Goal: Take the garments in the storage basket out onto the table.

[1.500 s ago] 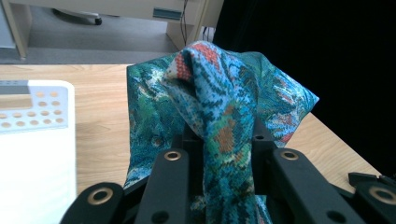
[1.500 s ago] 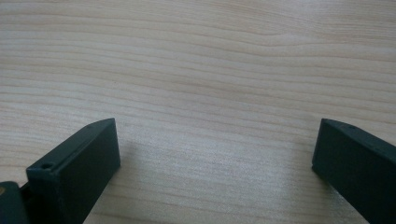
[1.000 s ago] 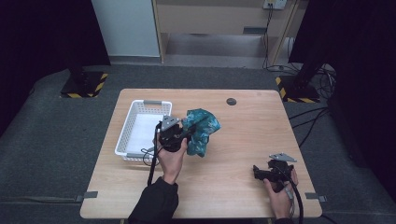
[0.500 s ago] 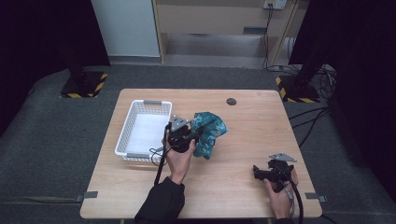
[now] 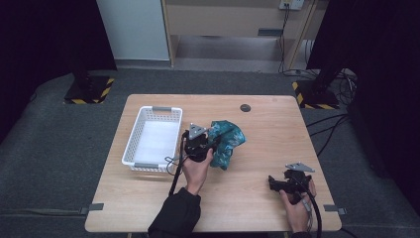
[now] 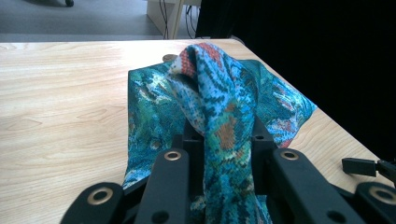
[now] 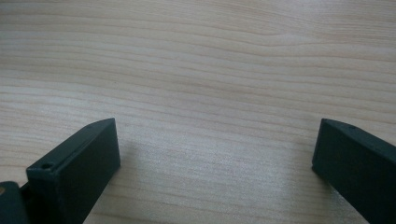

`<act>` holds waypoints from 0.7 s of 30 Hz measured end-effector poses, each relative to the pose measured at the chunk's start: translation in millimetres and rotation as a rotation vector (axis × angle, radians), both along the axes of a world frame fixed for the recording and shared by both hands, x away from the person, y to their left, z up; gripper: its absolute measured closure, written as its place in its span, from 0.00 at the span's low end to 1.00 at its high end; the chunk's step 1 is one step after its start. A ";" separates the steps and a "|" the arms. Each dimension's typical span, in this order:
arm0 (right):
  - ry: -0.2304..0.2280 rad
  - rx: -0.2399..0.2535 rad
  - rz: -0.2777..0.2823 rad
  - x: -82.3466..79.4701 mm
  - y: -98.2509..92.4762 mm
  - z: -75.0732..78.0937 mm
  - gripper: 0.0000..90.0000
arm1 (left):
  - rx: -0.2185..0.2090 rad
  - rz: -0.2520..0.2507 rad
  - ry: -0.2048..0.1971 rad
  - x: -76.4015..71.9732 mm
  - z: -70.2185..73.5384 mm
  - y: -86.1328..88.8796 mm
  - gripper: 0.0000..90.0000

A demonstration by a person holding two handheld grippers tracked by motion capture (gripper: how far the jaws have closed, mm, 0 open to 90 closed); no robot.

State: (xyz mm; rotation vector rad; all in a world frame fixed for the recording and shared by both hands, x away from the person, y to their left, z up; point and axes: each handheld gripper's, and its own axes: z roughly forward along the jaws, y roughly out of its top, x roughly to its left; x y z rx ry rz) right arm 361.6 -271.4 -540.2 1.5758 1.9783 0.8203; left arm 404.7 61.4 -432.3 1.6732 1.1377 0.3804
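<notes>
Item: patterned teal cloth [image 5: 225,141], bunched, near centre of counter [image 5: 257,198], just right of white basket [image 5: 153,136].

Left tongs [image 5: 205,143]: clamped on a fold of cloth; in left gripper view, fabric [image 6: 219,112] pinched between the two black jaws and rising in a ridge above them. Rest of cloth draped onto counter to the right.

Right tongs [image 5: 272,184]: near right corner of counter, well apart from cloth, resting low. In right gripper view, jaws spread wide over bare wood [image 7: 210,93], nothing between them.

Basket: empty as far as visible, long side just left of left tongs. Small dark disc [image 5: 245,107] at far edge, apart from everything.

Risks, as judged:
- Slip of fold from jaws. Cause: grip on a thin gathered ridge only, bulk of cloth hanging free and dragging.
- Trailing cloth catching on basket rim or lying half outside. Cause: loose end on counter, one-point hold, low carry.
- Basket pushed or tipped. Cause: light plastic, tongs or cable brushing its near side.
- Cloth spreading unevenly. Cause: second tongs idle, far from loose end.
</notes>
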 end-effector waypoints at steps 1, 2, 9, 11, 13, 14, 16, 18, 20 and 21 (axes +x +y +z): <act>0.000 0.000 0.000 0.0 0.0 0.0 0.01 | 0.001 -0.001 0.001 0.5 -0.8 -0.9 0.82; 0.000 0.000 0.000 0.0 0.0 0.0 0.01 | 0.001 -0.001 0.003 0.9 -1.7 -1.7 0.82; 0.000 0.000 0.000 0.0 0.0 0.0 0.01 | 0.011 -0.001 0.017 3.4 -8.9 -6.7 0.82; 0.000 0.000 0.000 0.0 0.0 0.0 0.01 | 0.015 -0.003 0.019 3.6 -10.9 -8.2 0.82; 0.000 0.000 0.000 0.0 0.0 0.0 0.01 | 0.022 -0.006 0.022 4.0 -13.2 -10.4 0.82; 0.000 0.000 0.000 0.0 0.0 0.0 0.01 | 0.023 -0.006 0.024 4.3 -14.3 -11.4 0.82; 0.000 0.000 0.000 0.0 0.0 0.0 0.01 | 0.030 -0.010 0.029 5.1 -16.5 -13.3 0.82; 0.000 0.000 0.000 0.0 0.0 0.0 0.01 | 0.033 -0.011 0.032 5.6 -18.0 -14.7 0.82; 0.000 0.000 0.000 0.0 0.0 0.0 0.01 | 0.033 -0.010 0.036 5.9 -19.5 -16.1 0.82; 0.000 0.000 0.000 0.0 0.0 0.0 0.01 | 0.035 -0.011 0.037 6.1 -20.2 -16.6 0.82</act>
